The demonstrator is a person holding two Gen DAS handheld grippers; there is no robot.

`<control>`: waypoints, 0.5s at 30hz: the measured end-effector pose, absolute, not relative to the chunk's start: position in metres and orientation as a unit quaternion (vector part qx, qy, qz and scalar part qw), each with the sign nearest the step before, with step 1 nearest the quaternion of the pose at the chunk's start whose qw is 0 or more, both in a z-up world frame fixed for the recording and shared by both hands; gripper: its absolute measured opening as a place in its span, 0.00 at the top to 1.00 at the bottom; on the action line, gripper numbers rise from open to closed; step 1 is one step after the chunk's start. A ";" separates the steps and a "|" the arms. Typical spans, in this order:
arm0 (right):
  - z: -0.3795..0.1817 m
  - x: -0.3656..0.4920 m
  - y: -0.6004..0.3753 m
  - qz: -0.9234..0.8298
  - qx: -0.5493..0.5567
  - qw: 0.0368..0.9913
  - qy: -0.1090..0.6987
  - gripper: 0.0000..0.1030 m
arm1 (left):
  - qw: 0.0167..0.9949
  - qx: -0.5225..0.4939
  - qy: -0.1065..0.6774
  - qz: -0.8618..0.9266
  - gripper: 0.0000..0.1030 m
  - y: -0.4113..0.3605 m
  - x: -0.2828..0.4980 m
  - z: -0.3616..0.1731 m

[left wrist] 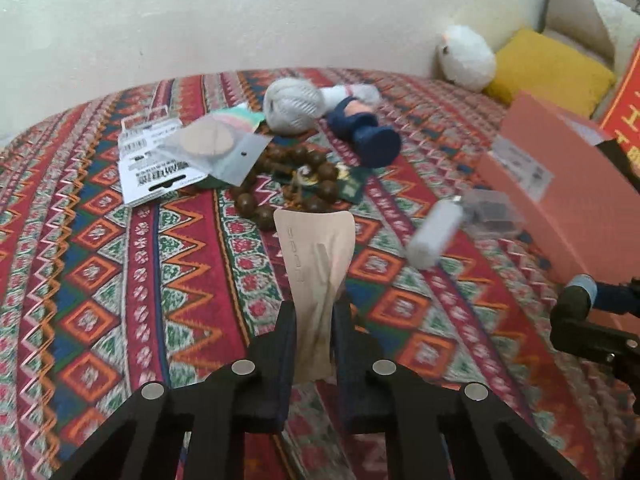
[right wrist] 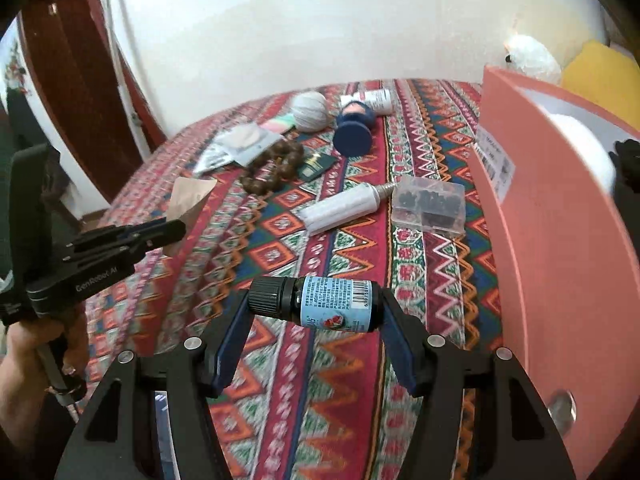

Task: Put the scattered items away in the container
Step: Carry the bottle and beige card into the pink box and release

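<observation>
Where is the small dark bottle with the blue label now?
In the right wrist view, the small dark bottle lies sideways, clamped in the right gripper, above the patterned cloth, left of the pink box.

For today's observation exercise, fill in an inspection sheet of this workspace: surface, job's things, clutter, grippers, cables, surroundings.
Surface: patterned red cloth, motion-blurred.
Job's things: pink box at right; wooden bead bracelet, white tube, clear plastic case, grey yarn ball, packets lying loose.
Clutter: white plush toy, yellow cushion.
Grippers: left gripper shut on beige pouch; right gripper shut on small dark bottle, held sideways.
Cables: white cord along wall.
Surroundings: white wall, brown door.
</observation>
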State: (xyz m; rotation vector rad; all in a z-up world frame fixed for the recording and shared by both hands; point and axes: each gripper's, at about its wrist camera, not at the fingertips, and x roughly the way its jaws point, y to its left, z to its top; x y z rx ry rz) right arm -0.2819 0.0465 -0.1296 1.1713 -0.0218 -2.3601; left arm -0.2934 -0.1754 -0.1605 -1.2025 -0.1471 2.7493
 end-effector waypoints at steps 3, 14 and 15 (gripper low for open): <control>-0.113 -0.260 0.055 -0.871 0.417 0.258 -0.017 0.37 | 0.079 -0.382 -0.049 0.919 0.89 -0.169 -0.272 -0.137; -0.044 -0.190 0.126 -0.903 0.346 0.249 -0.051 0.37 | 0.182 -0.305 -0.030 0.934 0.89 -0.086 -0.219 -0.037; -0.038 -0.187 0.138 -0.908 0.339 0.241 -0.055 0.37 | 0.192 -0.301 -0.027 0.934 0.89 -0.075 -0.220 -0.031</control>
